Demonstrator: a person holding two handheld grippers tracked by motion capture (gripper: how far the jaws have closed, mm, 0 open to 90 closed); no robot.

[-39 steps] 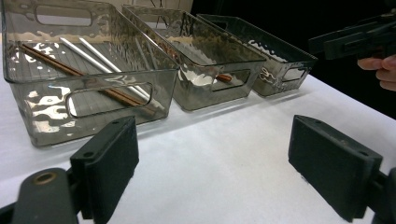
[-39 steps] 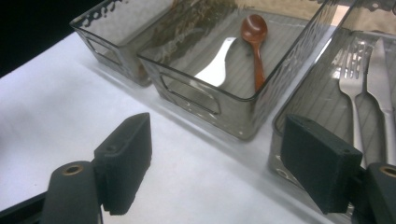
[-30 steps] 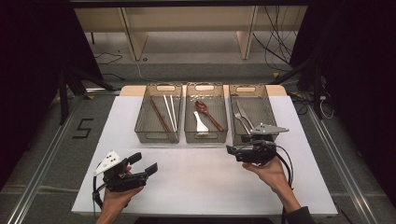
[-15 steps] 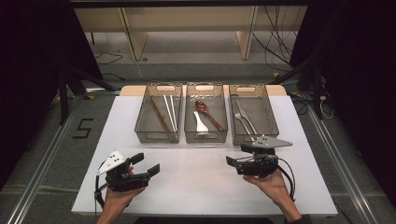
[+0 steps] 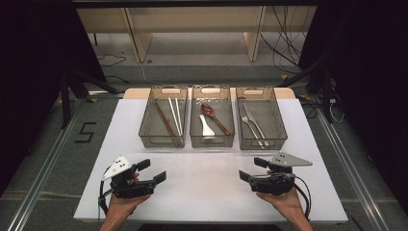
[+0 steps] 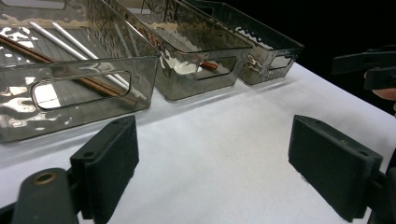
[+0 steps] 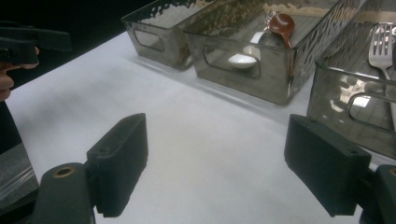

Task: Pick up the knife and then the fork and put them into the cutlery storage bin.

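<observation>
Three smoky clear bins stand in a row at the back of the white table (image 5: 207,192). Brown and pale chopsticks (image 5: 168,118) lie in the left bin (image 5: 146,127). In the middle bin (image 5: 211,142) are a brown spoon (image 5: 214,118) and a white spoon (image 5: 207,126). Metal forks (image 5: 252,122) rest in the right bin (image 5: 279,130). My left gripper (image 5: 152,171) is open and empty near the front left. At the front right my right gripper (image 5: 252,169) is also open and empty. The two point toward each other. Bare table lies between the jaws of the left gripper (image 6: 219,168) and of the right gripper (image 7: 223,165).
The bins' front walls with handle slots (image 6: 79,88) (image 7: 233,58) stand just beyond the jaws in both gripper views. Dark floor, cables and wooden shelf legs (image 5: 137,43) surround the table. A "5" mark (image 5: 85,132) is on the floor at the left.
My right gripper has drawn back from the right bin toward the table's front edge, staying open. The left gripper has barely moved.
</observation>
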